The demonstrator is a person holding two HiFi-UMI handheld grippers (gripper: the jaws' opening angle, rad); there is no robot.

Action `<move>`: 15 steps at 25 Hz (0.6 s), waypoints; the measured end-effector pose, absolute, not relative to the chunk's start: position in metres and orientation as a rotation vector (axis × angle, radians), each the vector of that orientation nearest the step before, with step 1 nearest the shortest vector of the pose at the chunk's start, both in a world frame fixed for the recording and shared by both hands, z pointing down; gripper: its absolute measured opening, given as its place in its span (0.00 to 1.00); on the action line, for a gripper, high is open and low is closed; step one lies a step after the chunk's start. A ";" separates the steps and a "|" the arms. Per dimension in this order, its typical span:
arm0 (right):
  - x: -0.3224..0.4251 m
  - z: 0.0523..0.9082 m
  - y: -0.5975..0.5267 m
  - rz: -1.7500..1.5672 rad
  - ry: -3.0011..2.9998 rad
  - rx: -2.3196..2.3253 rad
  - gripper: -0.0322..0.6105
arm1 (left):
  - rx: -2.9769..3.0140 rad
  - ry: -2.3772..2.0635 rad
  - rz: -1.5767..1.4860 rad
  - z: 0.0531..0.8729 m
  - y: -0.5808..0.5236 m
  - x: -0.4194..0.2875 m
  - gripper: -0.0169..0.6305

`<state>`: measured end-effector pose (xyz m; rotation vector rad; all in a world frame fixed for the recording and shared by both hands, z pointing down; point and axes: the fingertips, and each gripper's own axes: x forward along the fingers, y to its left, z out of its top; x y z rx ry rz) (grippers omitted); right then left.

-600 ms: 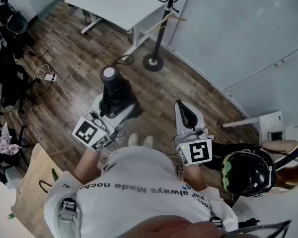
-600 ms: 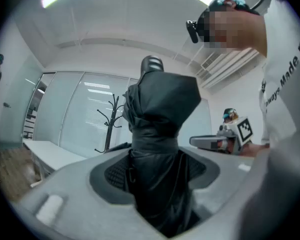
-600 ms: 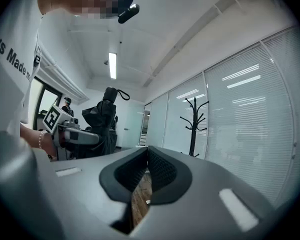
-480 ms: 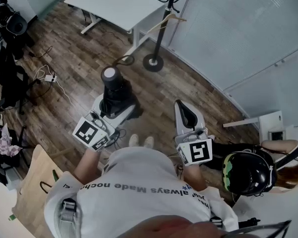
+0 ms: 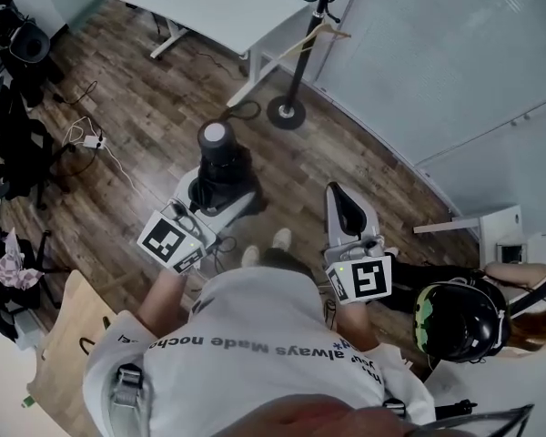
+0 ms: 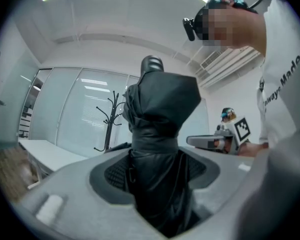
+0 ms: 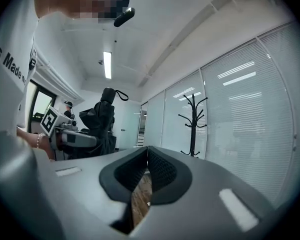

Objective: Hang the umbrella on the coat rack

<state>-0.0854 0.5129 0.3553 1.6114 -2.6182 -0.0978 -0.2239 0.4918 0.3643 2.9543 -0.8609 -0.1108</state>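
A folded black umbrella [image 5: 220,157] stands upright between the jaws of my left gripper [image 5: 220,194], which is shut on its bundled canopy. The left gripper view shows the fabric [image 6: 160,119] filling the space between the pads. My right gripper [image 5: 346,209] is held level beside it with nothing in it. In the right gripper view its pads [image 7: 148,165] meet at the tips. The black coat rack [image 5: 302,57] stands ahead near the glass wall, with a wooden hanger [image 5: 320,33] on it. The rack also shows as a branched pole [image 6: 109,119] in the left gripper view and as the same pole [image 7: 192,121] in the right gripper view.
A white desk [image 5: 214,7] stands left of the rack's round base [image 5: 286,112]. Glass walls with blinds [image 5: 437,53] run along the right. A person in a helmet [image 5: 455,317] crouches at the lower right. Cables [image 5: 86,139] and dark gear [image 5: 18,89] lie at the left.
One foot has stepped forward, and both grippers with the umbrella have edged toward the coat rack. The hold on the umbrella is the same.
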 end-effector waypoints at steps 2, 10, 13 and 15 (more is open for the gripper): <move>-0.086 0.359 0.501 -0.085 -2.623 1.612 0.05 | 2.954 -0.848 -0.115 0.366 0.483 -0.222 0.44; -0.067 0.369 0.434 -0.065 -2.640 1.606 0.05 | 2.937 -0.837 -0.113 0.374 0.415 -0.199 0.44; -0.050 0.368 0.400 -0.064 -2.638 1.611 0.05 | 2.948 -0.843 -0.103 0.371 0.380 -0.185 0.44; -0.035 0.366 0.376 -0.066 -2.639 1.615 0.05 | 2.952 -0.851 -0.101 0.368 0.356 -0.172 0.44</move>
